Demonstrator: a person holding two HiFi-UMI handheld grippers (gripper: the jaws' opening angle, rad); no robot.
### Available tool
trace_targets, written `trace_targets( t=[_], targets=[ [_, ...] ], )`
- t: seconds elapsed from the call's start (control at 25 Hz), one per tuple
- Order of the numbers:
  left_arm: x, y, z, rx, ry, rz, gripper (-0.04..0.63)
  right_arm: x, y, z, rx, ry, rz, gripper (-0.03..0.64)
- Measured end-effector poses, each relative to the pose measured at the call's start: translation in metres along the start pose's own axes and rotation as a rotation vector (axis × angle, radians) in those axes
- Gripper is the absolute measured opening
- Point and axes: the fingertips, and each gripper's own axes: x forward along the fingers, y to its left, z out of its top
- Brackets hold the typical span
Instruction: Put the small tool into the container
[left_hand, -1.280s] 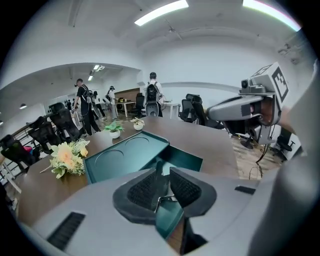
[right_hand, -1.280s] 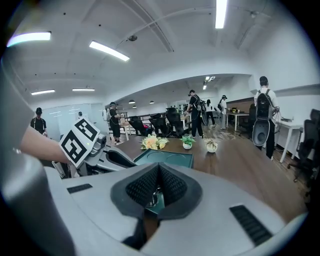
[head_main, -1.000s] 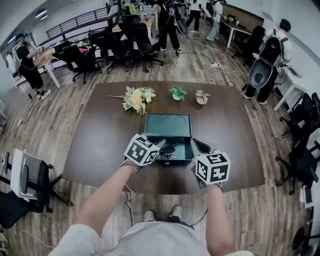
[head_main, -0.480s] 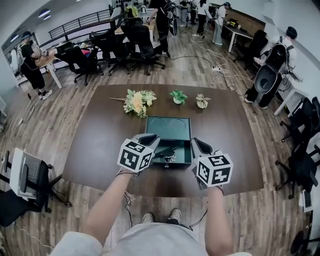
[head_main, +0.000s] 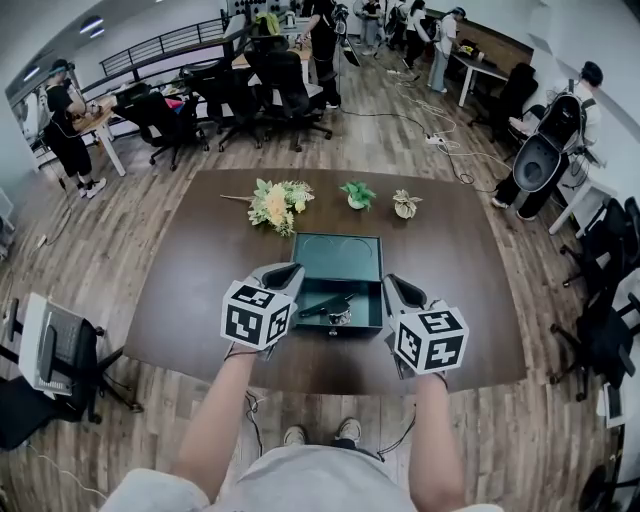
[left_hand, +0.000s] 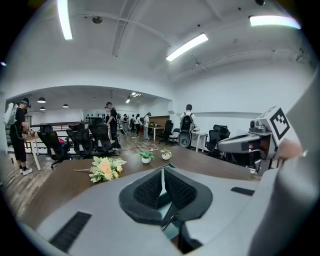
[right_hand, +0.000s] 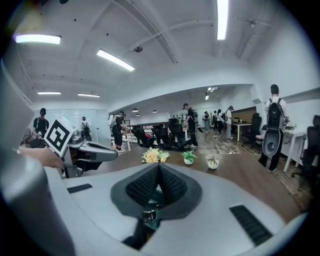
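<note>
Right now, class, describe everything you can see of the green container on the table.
The container is a dark green rectangular box, seemingly hard-sided, standing open on the brown table near its front edge. Its lid is tipped back behind the tray. A dark small tool lies inside; a metallic clasp sits at the front wall.

From above I can drop straight into the box (head_main: 366, 300). Its open lid (head_main: 337, 252) walls the back; flowers (head_main: 273, 200) and two pots (head_main: 356, 190) stand beyond on the counter (head_main: 190, 290).
</note>
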Motion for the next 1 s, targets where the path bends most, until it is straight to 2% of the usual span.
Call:
trace_targets(
  t=[1.0],
  targets=[
    [-0.005,0.009,0.004,-0.024,-0.028,0.036,-0.002,0.003,-0.003,0.009,-0.027,-0.015,-0.007,0.005]
  ],
)
